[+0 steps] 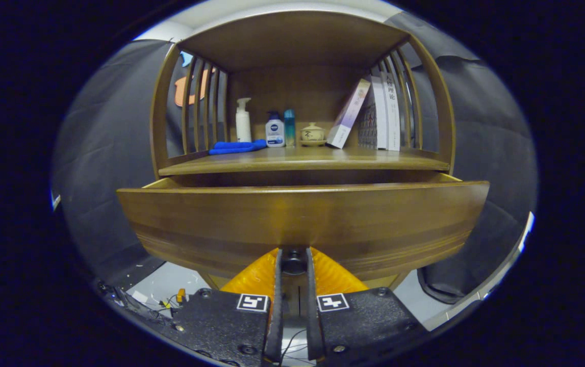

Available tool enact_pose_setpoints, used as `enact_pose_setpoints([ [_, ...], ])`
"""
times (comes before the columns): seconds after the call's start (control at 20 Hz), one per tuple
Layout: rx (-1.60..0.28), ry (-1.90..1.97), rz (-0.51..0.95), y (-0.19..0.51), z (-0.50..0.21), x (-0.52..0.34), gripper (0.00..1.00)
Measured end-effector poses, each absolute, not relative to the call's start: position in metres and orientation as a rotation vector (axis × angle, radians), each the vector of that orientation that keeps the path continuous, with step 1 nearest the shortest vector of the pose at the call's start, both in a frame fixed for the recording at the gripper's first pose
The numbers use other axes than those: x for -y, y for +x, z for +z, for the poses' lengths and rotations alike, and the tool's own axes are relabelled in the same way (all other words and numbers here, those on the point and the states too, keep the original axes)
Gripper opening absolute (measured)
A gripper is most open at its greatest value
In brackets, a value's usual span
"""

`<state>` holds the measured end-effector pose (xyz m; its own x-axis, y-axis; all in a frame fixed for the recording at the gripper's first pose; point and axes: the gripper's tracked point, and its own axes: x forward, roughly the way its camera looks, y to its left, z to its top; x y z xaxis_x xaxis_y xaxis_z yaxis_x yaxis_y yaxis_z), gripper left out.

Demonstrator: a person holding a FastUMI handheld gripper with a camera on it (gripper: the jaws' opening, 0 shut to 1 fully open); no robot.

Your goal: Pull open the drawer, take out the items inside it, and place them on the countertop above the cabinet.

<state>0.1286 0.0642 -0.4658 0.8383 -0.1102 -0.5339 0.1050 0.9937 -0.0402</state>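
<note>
- At about ten o'clock from the fingers, a blue cloth (237, 147) lies folded on the countertop (302, 159), beside the cabinet's left slatted side.
- Just behind the cloth stands a white pump bottle (243, 120), upright.
- Next along, toward eleven o'clock, a small white bottle with a dark cap (275, 130) stands upright, and a slim teal bottle (289, 127) is just beside it on its right, the two close enough that I cannot tell if they touch.
- Near twelve o'clock sits a small lidded ceramic pot (312, 134) on a saucer, apart from the bottles.
- At about one o'clock a purple-and-white book (349, 114) leans tilted to the right against a row of upright books (383, 113), which stand against the right slatted side.
- Below the countertop, the drawer (302, 220) is pulled out toward the camera; its broad wooden front spans from nine to three o'clock, and its inside is hidden behind that front, so the items in it cannot be seen.
- At six o'clock, the gripper (294, 261) has its fingers drawn close together around the dark round knob (294, 263) at the lower middle of the drawer front; the knob sits between the fingertips and both fingers appear to press on it.
</note>
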Motion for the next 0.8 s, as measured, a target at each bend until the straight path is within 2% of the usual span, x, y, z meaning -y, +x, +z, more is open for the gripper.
enact_pose_setpoints([
  [0.8,-0.618,-0.018,-0.037,0.061,-0.458,-0.084,0.22],
])
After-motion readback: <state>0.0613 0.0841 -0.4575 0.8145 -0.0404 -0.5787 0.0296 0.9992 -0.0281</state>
